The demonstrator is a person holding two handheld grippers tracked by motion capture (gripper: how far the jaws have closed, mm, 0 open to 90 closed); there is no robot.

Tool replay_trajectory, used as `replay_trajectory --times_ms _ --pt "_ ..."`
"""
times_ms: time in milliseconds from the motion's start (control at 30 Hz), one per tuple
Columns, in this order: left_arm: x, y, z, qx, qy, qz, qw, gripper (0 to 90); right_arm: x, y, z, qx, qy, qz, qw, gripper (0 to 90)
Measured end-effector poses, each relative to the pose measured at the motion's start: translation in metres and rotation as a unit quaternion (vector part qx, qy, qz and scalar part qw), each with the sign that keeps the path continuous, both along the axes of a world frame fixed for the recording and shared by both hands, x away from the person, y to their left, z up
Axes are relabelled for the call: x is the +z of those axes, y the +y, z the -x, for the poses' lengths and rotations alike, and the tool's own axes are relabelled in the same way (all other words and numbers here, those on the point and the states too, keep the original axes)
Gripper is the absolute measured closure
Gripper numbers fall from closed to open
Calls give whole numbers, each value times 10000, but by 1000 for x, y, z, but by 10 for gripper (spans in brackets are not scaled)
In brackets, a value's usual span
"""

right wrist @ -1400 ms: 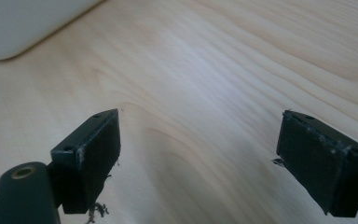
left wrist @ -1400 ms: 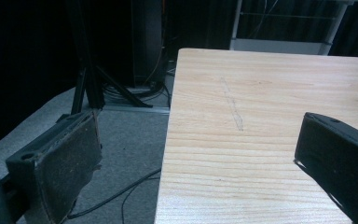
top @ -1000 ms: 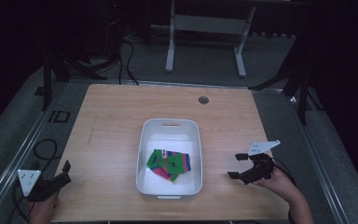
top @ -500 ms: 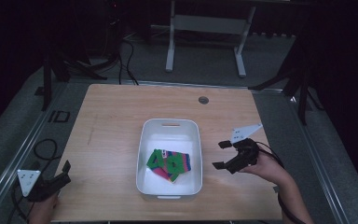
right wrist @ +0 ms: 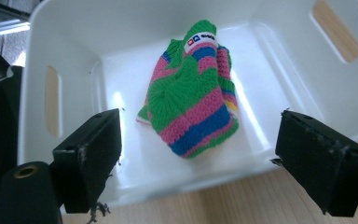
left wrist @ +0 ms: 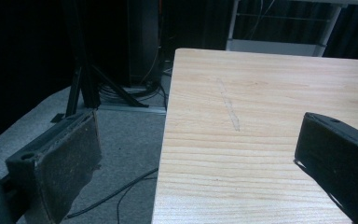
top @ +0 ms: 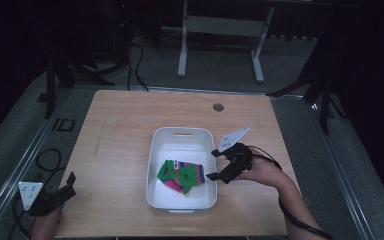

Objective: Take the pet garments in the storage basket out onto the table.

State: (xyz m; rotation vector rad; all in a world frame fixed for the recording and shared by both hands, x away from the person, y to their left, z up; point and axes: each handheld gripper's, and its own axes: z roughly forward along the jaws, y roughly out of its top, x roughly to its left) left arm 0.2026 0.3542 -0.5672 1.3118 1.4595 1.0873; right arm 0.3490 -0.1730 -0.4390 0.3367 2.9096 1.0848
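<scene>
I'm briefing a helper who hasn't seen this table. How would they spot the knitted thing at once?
On the wooden table stands a white plastic bin, near the middle. The knitted thing lies bunched on its floor: crochet in green, pink and blue stripes with a small white label, the one colourful item there.

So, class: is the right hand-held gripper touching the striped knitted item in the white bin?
Apart. The right gripper view shows the right hand-held gripper open outside the white bin, whose wall separates it from the knitted item.

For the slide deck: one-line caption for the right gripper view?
Open right gripper aimed at a striped knitted hat lying in a white bin.
</scene>
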Motion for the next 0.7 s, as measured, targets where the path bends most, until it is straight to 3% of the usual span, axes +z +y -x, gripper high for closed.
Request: replay_trajectory --times_ms 200,233,700 --pt "0 0 0 -14 3 8 10000 9 -11 22 -5 129 52 190 9997 140" --pt "0 0 0 -28 1 19 10000 9 -16 33 -8 159 10 338 9993 140" --pt "0 1 0 -64 -5 28 10000 9 -37 79 -18 350 155 775 9963 140"
